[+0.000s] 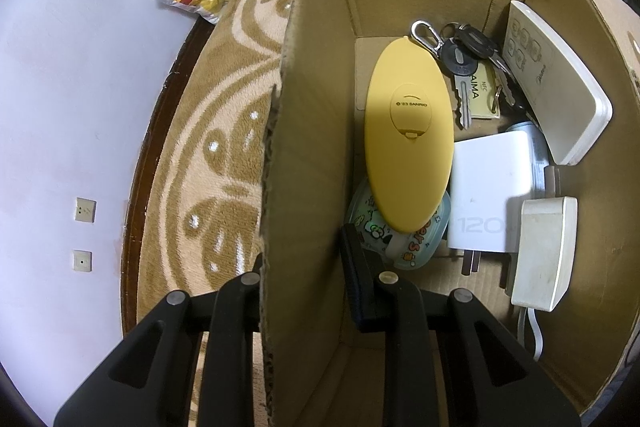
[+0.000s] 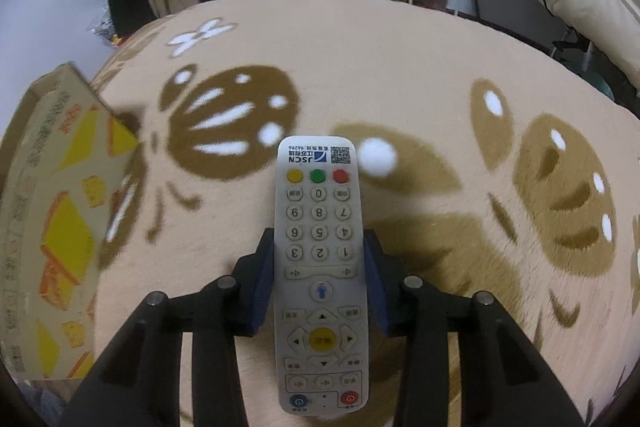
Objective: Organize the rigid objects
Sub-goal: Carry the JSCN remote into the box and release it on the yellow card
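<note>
Left gripper (image 1: 304,287): jaws standing together on the wall of the cardboard box (image 1: 316,163), one finger outside over the carpet, the other inside, pinching the wall between them.
Right gripper (image 2: 320,279): jaws clamping on the grey remote control (image 2: 320,267), blue pads pressing on both long sides around the number keys.
Remote control: lying lengthwise between the right jaws, far end with the logo and the QR code reaching out past the fingertips, near end with the power buttons coming back under the camera; seeming lifted off the carpet (image 2: 400,67), a shadow falling beside it.
Cardboard box, seen from the right: sitting far left of the right jaws, printed outside in yellow and orange (image 2: 60,219).
Yellow oval case (image 1: 408,135): lying inside the box, just ahead of the inner left jaw, resting partly on a clear printed item (image 1: 404,243).
Bunch of keys (image 1: 464,63): lying further ahead and to the right of the left jaws, with a carabiner, touching the far end of the yellow case.
White charger (image 1: 488,187): lying right of the yellow case, prongs pointing back toward the jaws.
White adapter (image 1: 544,251): standing right of the charger, touching it.
White flat device (image 1: 556,87): leaning on the far right wall of the box.
</note>
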Motion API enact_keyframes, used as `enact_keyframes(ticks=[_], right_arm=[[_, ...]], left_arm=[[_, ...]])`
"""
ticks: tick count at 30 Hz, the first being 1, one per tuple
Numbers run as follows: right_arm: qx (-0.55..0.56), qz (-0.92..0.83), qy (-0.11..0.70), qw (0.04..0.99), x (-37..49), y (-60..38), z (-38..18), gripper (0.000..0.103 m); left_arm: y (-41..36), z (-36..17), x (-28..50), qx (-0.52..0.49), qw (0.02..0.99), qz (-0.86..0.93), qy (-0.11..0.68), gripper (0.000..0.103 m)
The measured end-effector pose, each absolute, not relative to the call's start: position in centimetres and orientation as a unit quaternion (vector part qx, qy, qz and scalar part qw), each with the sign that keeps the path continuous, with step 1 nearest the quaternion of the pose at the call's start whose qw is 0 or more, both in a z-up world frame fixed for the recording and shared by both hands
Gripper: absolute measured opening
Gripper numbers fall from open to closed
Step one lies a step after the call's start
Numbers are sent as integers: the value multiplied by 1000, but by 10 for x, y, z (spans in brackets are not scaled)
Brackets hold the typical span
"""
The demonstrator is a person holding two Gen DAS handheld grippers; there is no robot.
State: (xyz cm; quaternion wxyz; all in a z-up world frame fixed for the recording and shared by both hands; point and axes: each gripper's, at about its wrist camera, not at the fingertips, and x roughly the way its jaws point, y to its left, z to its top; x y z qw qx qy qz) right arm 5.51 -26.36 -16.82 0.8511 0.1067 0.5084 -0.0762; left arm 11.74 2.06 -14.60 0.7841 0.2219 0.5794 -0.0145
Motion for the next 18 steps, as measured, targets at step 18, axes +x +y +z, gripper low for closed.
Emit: enact_keyframes(ticks=[18], right_arm=[[106,23,405,908,45,-169,-80,43]], left_arm=[[27,-140,116,205,789,-17,578,23]])
